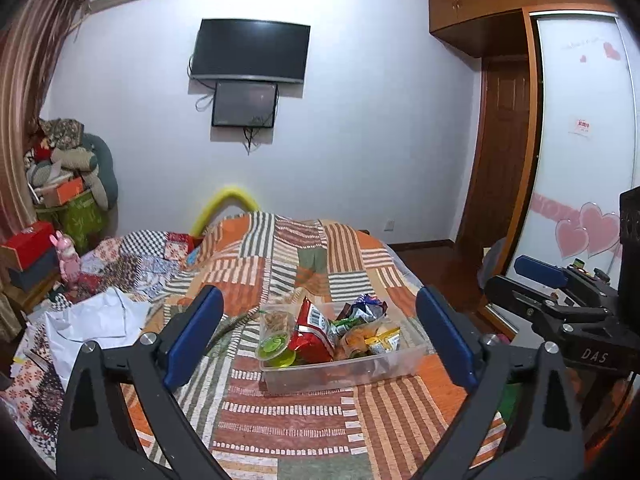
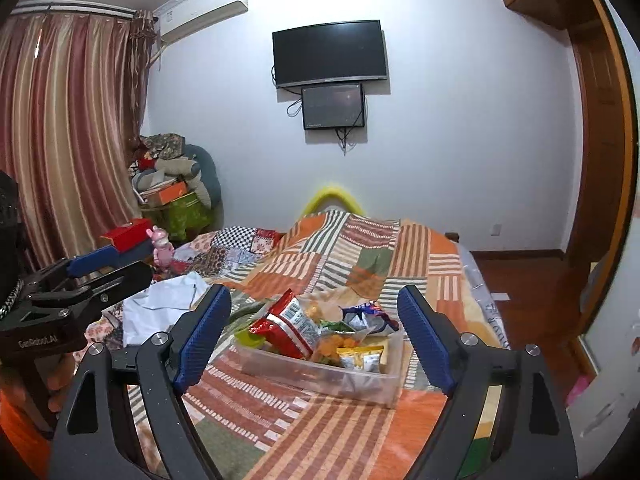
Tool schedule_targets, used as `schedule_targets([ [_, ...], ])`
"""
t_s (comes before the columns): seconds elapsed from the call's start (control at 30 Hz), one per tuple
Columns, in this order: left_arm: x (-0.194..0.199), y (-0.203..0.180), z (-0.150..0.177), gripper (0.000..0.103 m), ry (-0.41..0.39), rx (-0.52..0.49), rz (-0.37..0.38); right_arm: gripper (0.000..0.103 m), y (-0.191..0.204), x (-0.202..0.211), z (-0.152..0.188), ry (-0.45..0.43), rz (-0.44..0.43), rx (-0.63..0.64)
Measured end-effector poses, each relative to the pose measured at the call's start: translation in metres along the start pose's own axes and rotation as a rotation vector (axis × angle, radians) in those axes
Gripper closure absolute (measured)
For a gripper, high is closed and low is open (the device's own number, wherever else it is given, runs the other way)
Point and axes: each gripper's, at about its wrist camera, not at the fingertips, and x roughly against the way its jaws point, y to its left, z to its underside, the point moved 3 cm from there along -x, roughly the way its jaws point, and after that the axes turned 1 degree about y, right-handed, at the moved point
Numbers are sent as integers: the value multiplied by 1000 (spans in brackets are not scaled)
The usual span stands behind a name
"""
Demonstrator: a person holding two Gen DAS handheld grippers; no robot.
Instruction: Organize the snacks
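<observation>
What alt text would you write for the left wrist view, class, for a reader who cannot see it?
A clear plastic bin of snack packets, including a red bag and a green-lidded cup, sits on a patchwork bedspread, framed by the open left tongs. The right tongs show at the right edge; a television hangs on the wall behind.

Bedroom with white walls. Ahead of the grippers, a patchwork bedspread (image 1: 304,248) covers the bed. Black TV (image 2: 330,53) on the far wall, smaller screen (image 2: 333,106) just below it. Striped curtain (image 2: 64,128) far left, air conditioner (image 2: 202,14) above. Wooden wardrobe (image 1: 516,12) right, dark wood floor (image 2: 532,280).
</observation>
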Motion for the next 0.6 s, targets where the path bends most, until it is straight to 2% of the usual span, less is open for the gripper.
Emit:
schedule_targets([
  [0.23,13,-7,4,1,-23,-11,-10,15,2,5,4,-5,32,-3],
  [0.37,16,-8,6,1,-29,-8,-13,5,2,11,6,-19,49,-7],
  [0.6,16,-11,7,1,-25,-10,-8,4,3,14,7,-22,63,-12],
])
